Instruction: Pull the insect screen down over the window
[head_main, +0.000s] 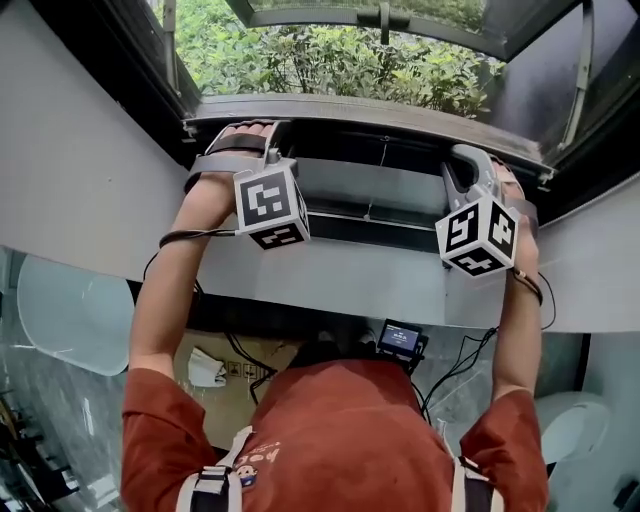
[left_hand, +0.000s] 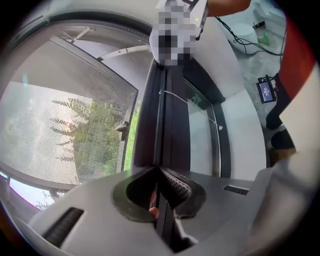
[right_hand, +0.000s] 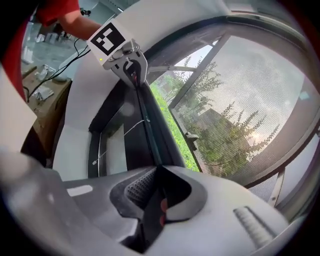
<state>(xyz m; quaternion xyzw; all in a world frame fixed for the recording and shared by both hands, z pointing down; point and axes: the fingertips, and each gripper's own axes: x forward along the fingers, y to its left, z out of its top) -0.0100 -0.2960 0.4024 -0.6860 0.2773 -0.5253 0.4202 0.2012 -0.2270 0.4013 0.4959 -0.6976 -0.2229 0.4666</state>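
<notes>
Two grips in place at the start of the pull: clamps the left hand-held gripper (left_hand: 161, 187) on the dark pull bar (left_hand: 170, 120) of the insect screen near one end, and clamps the right hand-held gripper (right_hand: 155, 192) on the same bar near the other end, ribbed pads pressed against it in both gripper views. Holds the bar close under the grey ledge (head_main: 350, 108) at the window's edge, just beside the grey housing panel (head_main: 340, 185) with its thin white cord (head_main: 376, 182). Looks past the bar onto green shrubs (head_main: 400, 70) through the window opening (head_main: 330, 40) in the head view, so judges the screen barely drawn, if at all. Shows fine mesh (left_hand: 70, 130) over the trees in both gripper views, with a bare green strip just beside the bar; cannot tell whether that mesh belongs to the screen or to the open sash. Counts reach and grip as done. Leaves nearly everything else: draw the bar across the whole opening, keep both ends level so it does not skew, seat it at the far edge, then let go.
</notes>
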